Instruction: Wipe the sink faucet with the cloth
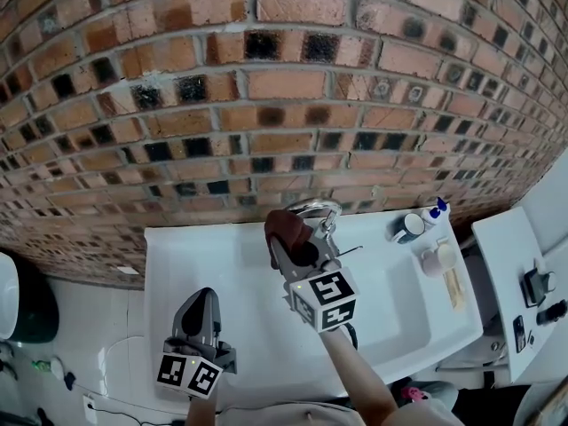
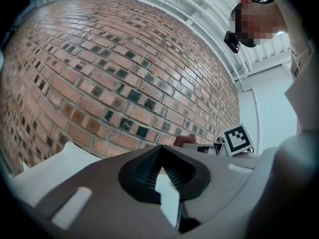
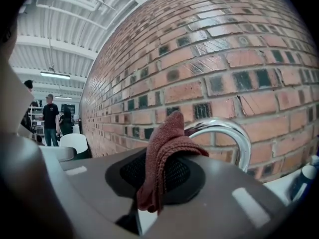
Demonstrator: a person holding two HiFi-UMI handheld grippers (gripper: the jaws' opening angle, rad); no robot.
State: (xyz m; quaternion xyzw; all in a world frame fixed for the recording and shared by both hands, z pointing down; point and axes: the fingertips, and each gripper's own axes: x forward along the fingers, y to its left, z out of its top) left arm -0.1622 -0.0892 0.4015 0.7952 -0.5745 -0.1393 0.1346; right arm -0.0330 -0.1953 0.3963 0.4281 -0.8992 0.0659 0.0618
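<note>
Two grippers over a white sink (image 1: 222,269) set against a brick wall (image 1: 266,87). Right gripper (image 1: 295,251) is up at the back of the sink, jaws clamped on a reddish-brown cloth (image 3: 162,156); the cloth is bunched, one fold sticks up above the jaw tips and the rest hangs down between the pads. Chrome faucet (image 1: 318,209) is an arched spout at the back edge of the sink, just right of the cloth in the head view. In the right gripper view the faucet arch curves right behind the cloth, with the cloth's top overlapping the arch's left end; can't tell if cloth and metal actually touch. Left gripper (image 1: 200,298) sits low at the sink's front edge, well apart from the faucet, jaws together at the tips with nothing between them, pointing toward the wall. Each gripper carries a marker cube (image 1: 324,300) behind its jaws; the right one's cube also shows in the left gripper view, at right. On the sink's right rim: a blue-capped bottle (image 1: 437,209), a dark round container (image 1: 408,228) just beside it, and a pale cup (image 1: 437,257) nearer the front. White side table (image 1: 510,247) stands right of the sink with a few small dark things on it, too small to tell. Right gripper view also shows a few people (image 3: 50,112) standing far off at left under a white beamed ceiling.
</note>
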